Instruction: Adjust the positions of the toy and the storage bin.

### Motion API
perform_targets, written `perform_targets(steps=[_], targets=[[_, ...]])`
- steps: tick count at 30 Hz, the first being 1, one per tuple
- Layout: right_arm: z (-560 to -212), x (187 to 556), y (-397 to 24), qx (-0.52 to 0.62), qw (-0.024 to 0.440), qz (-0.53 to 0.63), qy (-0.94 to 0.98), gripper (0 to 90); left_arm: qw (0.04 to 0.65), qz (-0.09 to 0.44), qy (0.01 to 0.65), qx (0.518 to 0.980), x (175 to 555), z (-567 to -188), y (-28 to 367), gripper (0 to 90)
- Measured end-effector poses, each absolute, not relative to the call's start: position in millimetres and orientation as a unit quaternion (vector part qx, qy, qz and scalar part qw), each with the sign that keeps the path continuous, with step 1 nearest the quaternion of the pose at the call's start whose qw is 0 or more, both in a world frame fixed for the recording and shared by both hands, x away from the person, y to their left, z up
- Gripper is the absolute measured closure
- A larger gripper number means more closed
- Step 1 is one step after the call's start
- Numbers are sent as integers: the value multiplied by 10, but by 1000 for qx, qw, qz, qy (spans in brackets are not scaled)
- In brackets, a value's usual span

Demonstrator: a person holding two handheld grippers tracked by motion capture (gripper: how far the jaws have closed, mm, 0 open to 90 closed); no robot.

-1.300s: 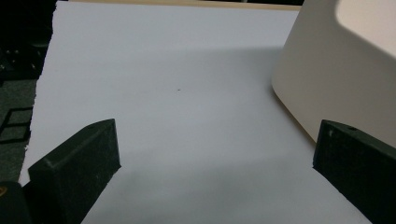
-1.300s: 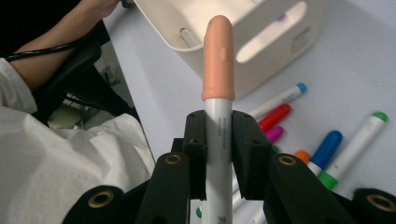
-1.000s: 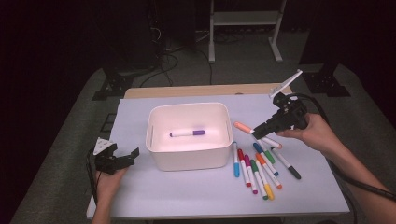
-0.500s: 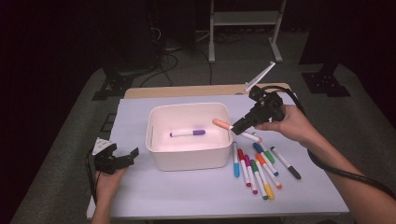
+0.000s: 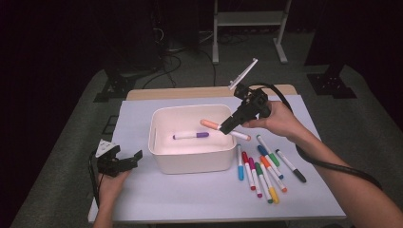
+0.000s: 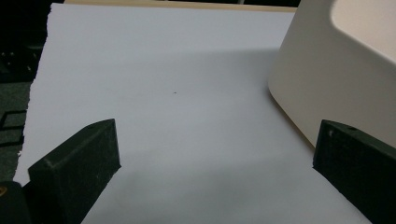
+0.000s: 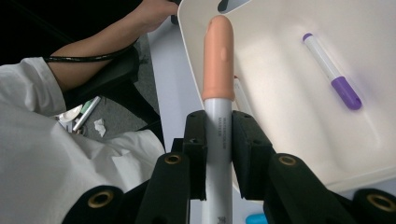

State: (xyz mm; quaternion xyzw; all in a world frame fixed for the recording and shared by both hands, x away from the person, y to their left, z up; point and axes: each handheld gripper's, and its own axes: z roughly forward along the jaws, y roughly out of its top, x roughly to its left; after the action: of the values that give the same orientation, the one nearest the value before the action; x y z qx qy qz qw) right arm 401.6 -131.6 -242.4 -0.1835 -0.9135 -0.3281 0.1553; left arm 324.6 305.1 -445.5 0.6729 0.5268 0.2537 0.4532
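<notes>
Right gripper [image 5: 227, 127] pinches the orange marker [image 5: 211, 125] over the tub's [image 5: 190, 164] right rim; next, release beside the purple marker [image 5: 191, 136].

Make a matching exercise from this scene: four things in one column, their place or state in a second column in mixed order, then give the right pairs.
Things:
1. purple marker
2. peach marker
3. left gripper
4. blue marker

Place or state:
A. clamped between the jaws of the right gripper
B. lying on the table, just right of the bin
C. lying inside the white bin
D. open and empty, resting left of the bin

Right pairs: 1-C, 2-A, 3-D, 4-B
</notes>
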Motion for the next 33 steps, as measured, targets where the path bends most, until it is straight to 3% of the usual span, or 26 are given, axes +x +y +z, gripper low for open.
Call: perform_targets(steps=[33], targets=[[-2732, 4340, -503, -145, 189, -288, -927, 754, 459, 253, 533, 664, 3252, -4466, 3115, 0]])
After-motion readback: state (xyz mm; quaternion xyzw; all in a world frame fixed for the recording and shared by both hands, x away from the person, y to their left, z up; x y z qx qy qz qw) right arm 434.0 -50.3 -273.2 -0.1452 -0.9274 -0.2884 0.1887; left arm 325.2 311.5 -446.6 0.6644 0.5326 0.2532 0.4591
